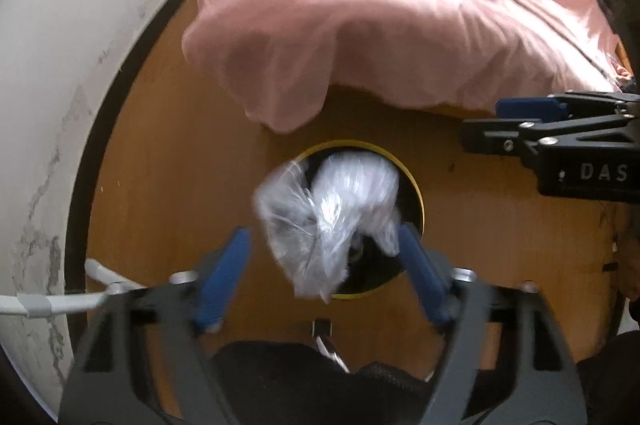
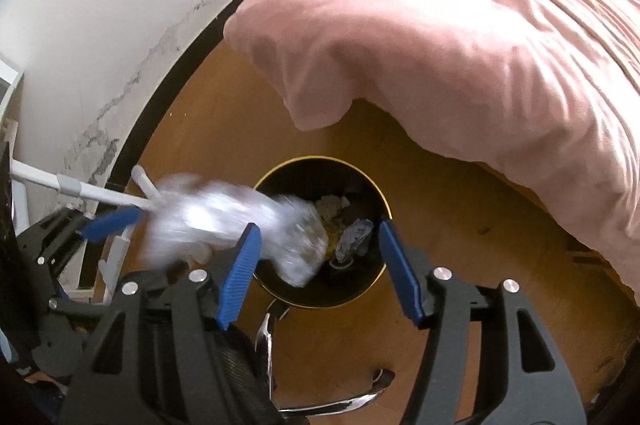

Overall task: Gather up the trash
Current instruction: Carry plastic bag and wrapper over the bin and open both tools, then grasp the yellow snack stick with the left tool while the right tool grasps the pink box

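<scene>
A crumpled clear plastic bag (image 1: 328,217) hangs blurred in the air over a black bin with a gold rim (image 1: 416,185) on the wooden floor. My left gripper (image 1: 324,257) is open with its blue fingers on either side of the bag, not touching it. In the right wrist view the same bag (image 2: 224,225) is over the bin's left rim (image 2: 320,158), and crumpled paper trash (image 2: 352,237) lies inside the bin. My right gripper (image 2: 320,265) is open and empty above the bin. The left gripper (image 2: 108,221) also shows at the left there.
A bed with a pink duvet (image 1: 400,17) overhangs the floor behind the bin. A white wall (image 1: 60,65) with a dark skirting runs at the left. White tube legs (image 2: 80,189) stand by the wall. A chrome chair base (image 2: 328,405) lies below.
</scene>
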A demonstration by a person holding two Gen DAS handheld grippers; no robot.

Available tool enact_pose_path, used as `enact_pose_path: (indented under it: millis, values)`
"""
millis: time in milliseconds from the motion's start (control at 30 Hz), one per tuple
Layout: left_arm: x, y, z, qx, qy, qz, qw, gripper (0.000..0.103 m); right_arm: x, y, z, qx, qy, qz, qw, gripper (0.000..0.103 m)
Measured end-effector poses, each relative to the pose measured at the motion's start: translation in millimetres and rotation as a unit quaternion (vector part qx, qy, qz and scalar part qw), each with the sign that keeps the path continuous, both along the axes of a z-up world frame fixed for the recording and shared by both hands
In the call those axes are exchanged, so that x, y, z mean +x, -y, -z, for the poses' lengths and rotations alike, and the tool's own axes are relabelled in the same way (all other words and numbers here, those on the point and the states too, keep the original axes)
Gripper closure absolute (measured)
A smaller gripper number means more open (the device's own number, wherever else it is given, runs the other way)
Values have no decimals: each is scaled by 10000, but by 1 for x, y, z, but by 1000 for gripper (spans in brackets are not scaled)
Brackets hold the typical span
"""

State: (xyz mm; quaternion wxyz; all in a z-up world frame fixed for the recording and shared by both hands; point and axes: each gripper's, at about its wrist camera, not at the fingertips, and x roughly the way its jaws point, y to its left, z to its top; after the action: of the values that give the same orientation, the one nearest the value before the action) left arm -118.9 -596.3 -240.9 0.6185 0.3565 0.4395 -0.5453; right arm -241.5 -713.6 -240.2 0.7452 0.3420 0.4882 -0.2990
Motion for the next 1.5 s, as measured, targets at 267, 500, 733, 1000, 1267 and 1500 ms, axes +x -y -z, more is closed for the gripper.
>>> enact_pose_path:
  millis: [267, 500, 733, 1000, 1267, 1500]
  values:
    - [6, -25, -39, -301, 68, 6, 9995, 24, 10, -21, -42, -471, 128, -84, 9988, 43]
    - [44, -117, -133, -1001, 523, -512, 9923, 12, 67, -76, -122, -1140, 768, -783, 9874, 36]
    - [128, -258, -203, -1479, 1173, -2081, 9597, 10, 207, -193, -186, -1418, 1488, -2584, 9439, 28]
    - [227, -457, -215, -1071, 1635, -4547, 8689, 10, 370, -387, -198, -1241, 1628, -4691, 8591, 28]
    - [275, -583, -203, -987, 1273, -5667, 8080, 10, 465, -494, -190, -1507, 1438, -5378, 8170, 28]
    - [321, -596, -191, -979, 983, -6042, 7846, 10, 505, -525, -179, -1647, 1303, -5439, 8125, 28]
